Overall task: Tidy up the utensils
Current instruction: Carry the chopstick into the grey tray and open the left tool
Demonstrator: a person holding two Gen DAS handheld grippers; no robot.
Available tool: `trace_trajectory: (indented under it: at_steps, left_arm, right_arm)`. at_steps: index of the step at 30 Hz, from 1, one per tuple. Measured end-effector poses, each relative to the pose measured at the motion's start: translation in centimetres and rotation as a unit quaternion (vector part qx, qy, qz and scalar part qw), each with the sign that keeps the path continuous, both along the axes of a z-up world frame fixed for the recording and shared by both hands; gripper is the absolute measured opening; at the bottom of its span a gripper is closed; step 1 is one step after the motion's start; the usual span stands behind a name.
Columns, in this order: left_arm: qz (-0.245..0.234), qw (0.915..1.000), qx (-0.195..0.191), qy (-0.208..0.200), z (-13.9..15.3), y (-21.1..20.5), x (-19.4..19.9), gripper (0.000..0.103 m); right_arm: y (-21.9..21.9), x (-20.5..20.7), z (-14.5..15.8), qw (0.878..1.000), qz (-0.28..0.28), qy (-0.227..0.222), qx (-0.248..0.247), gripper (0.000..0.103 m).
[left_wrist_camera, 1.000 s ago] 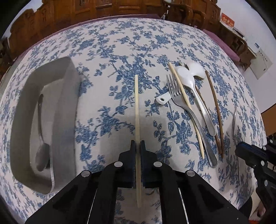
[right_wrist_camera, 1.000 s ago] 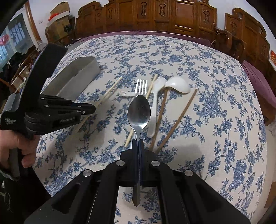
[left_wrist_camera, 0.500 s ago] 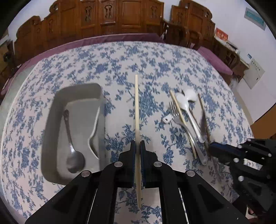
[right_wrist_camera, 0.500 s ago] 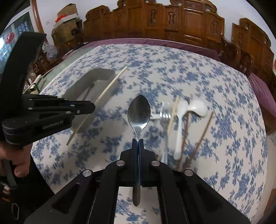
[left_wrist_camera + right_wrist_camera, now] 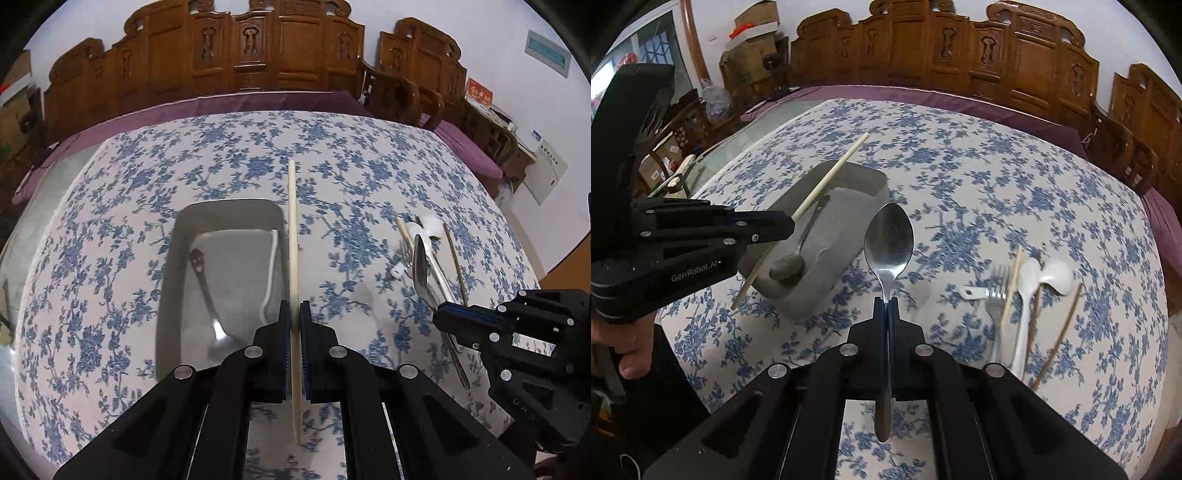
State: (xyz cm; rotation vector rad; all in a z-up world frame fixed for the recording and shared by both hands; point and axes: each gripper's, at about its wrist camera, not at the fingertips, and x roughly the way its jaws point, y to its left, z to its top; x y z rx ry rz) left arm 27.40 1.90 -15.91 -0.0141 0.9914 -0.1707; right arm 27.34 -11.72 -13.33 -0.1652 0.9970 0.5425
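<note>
Currently my left tongs (image 5: 294, 325) clamp a pale wooden chopstick (image 5: 293, 236) beside the grey rectangular metal tray (image 5: 168, 258), right tongs (image 5: 887, 306) clamp a steel spoon (image 5: 888, 240) nearby; centre each over the tray, lower, then release.

Even indoor light, soft shadows, fisheye-bent edges, slight blur.

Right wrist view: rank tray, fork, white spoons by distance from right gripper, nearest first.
From the right gripper, shut on a metal spoon:
1. Tray, just left.
2. Fork, right.
3. White spoons, right, beyond the fork.
</note>
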Motion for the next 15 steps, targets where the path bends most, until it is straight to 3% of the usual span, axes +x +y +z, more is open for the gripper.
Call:
trace_trajectory:
  at_steps: [15]
  left_arm:
    - [0.018, 0.9997, -0.015, 0.010, -2.2, 3.6, 2.0, 0.005]
  right_arm:
    - [4.1, 2.6, 0.6, 1.000, 0.019, -0.010, -0.012, 0.003]
